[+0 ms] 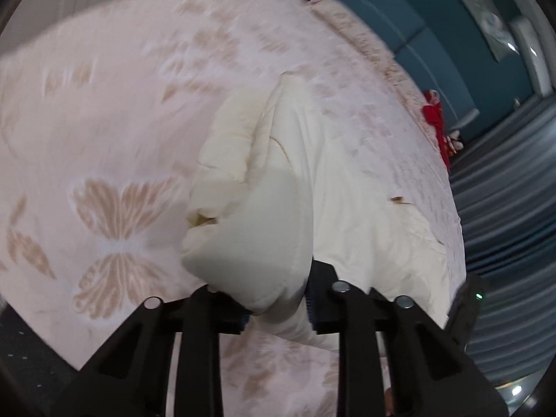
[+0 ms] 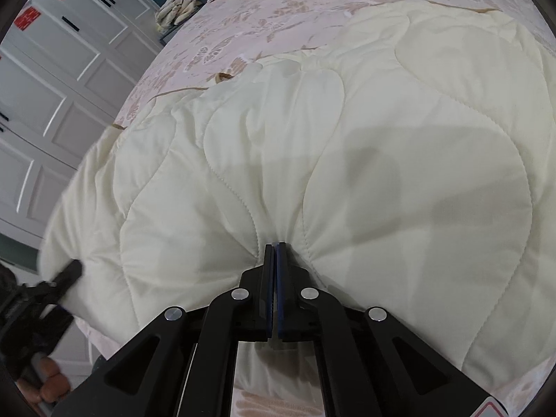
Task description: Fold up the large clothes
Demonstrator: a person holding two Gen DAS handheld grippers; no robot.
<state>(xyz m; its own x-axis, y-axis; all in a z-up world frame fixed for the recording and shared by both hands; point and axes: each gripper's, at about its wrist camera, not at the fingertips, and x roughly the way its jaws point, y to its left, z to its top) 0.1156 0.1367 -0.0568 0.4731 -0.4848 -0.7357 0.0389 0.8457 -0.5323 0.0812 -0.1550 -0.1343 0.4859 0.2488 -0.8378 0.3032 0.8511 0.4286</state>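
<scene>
A large cream quilted piece (image 2: 365, 132) lies spread over a bed covered in a pink butterfly-print cover (image 2: 278, 3). My right gripper (image 2: 276, 248) is shut on its near edge, and creases fan out from the pinched spot. In the left wrist view a thick folded bulge of the same cream piece (image 1: 257, 208) fills the gap of my left gripper (image 1: 278, 304), whose blue pads press on it from both sides. The left gripper also shows at the left edge of the right wrist view (image 2: 67, 276), at the piece's corner, with a hand (image 2: 45, 382) behind it.
White panelled wardrobe doors (image 2: 52, 80) stand left of the bed. A teal padded wall (image 1: 434, 41), a red item (image 1: 434, 114) and grey curtains (image 1: 507, 208) lie beyond the bed's far side. Pale bundled cloth (image 2: 179, 5) sits near the bed's far corner.
</scene>
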